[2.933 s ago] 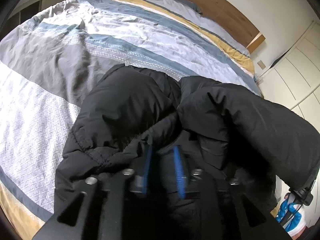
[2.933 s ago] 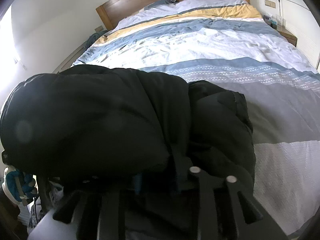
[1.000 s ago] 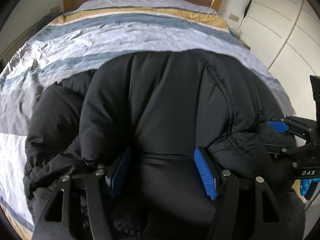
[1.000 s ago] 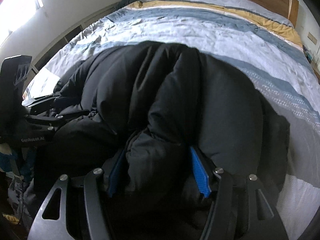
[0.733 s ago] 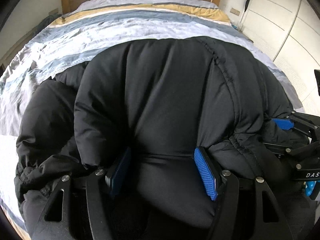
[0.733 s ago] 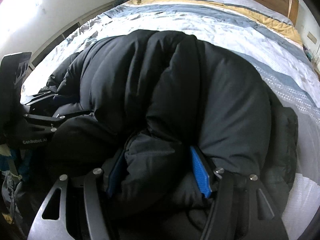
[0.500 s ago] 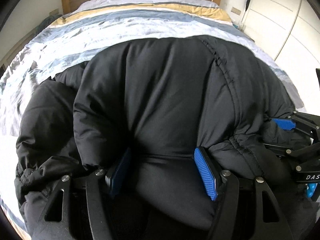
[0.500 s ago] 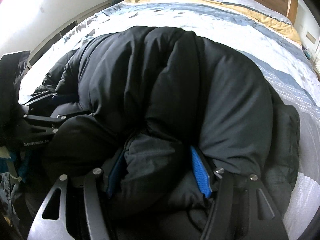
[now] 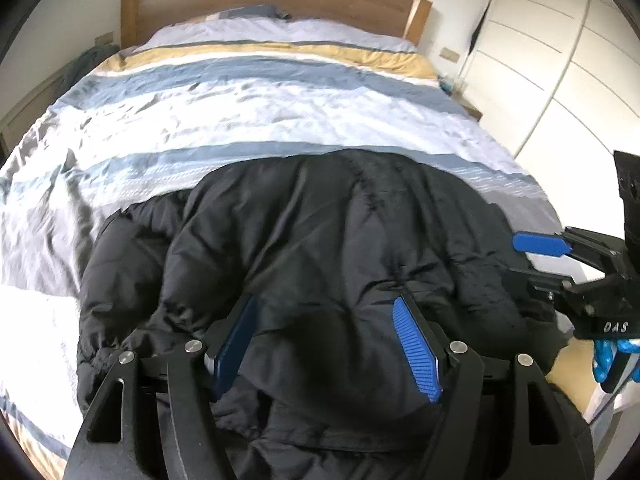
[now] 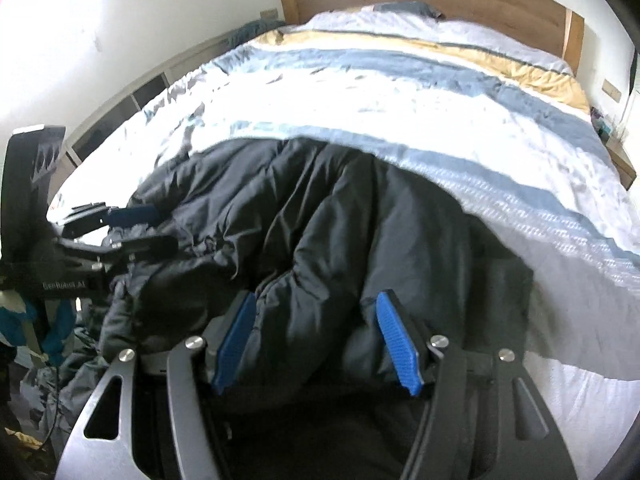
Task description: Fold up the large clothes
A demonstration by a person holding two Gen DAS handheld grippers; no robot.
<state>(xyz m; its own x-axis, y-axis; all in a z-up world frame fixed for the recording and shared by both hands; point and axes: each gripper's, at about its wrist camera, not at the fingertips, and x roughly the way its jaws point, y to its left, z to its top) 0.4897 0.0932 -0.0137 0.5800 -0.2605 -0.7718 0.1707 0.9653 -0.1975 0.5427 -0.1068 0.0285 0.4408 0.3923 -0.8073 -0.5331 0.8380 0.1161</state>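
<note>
Judging the black puffer jacket [image 9: 320, 248] as bulky, soft, springy and slick-shelled, likely puffing back out of any fold; best gripping at a stitched seam or hem rather than a smooth quilted panel. Lying bunched on the striped bed [image 9: 256, 120], directly ahead of and beneath both tools. Left tool [image 9: 328, 344] opening around a fold of padding, right tool [image 10: 316, 340] pinching a thick roll between its pads.

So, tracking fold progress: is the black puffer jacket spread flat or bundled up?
Bundled. The black puffer jacket sits heaped in thick overlapping folds at the striped duvet's near end.
</note>
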